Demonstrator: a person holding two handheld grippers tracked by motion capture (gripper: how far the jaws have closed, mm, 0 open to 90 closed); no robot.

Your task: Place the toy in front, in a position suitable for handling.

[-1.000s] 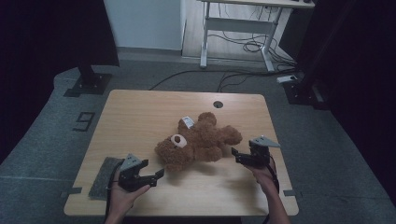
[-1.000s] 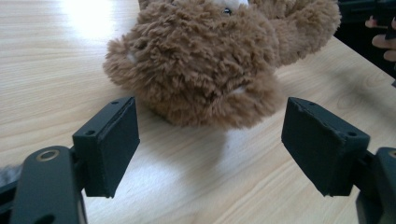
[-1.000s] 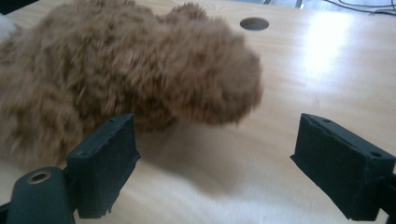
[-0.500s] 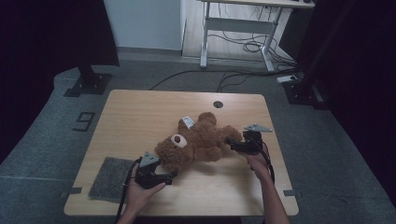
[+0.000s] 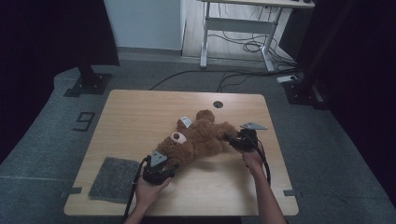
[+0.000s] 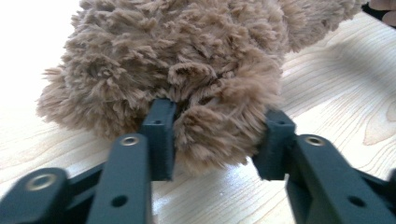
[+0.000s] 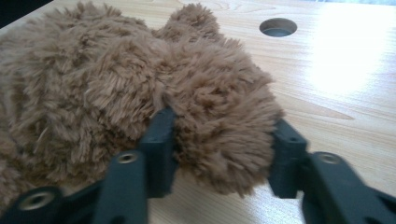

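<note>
Brown teddy bear (image 5: 198, 140) lies sprawled on the wooden bench (image 5: 140, 116), stretched between the two sets of jaws, one tool at each end of it.

Left gripper (image 5: 163, 168): in its own view a plush limb sits squarely between the two black jaws. Jaws have just been closing; fur now bulges over both inner faces, so they read as clamped on that limb. Bare bench directly below the jaws; bulk of the bear rises just beyond them.

Right gripper (image 5: 236, 141): same picture from its own view. A rounded plush limb fills the gap, jaws have just been closing and press into the pile on both sides. Round cable hole (image 7: 278, 26) in the bench lies well beyond the jaws, up and to their right. Grey three-cornered plate rides on top of this tool.

Grey mat (image 5: 113, 177) lies on the bench outside the left jaws, on the side away from the bear, near the bench's front corner. Small white tag (image 5: 186, 122) shows on the bear, on its far side from both sets of jaws.

Step in hand, as I judge it: taking hold at both ends, grasp just made, bear not yet off the bench.

Next move likely a lift or a shift with both hands. Calls for the two tools rising together and keeping their spacing. Plush is soft and compresses, so a shallow bite on fur alone could slip; check that the jaws have stuffing, not just pile
</note>
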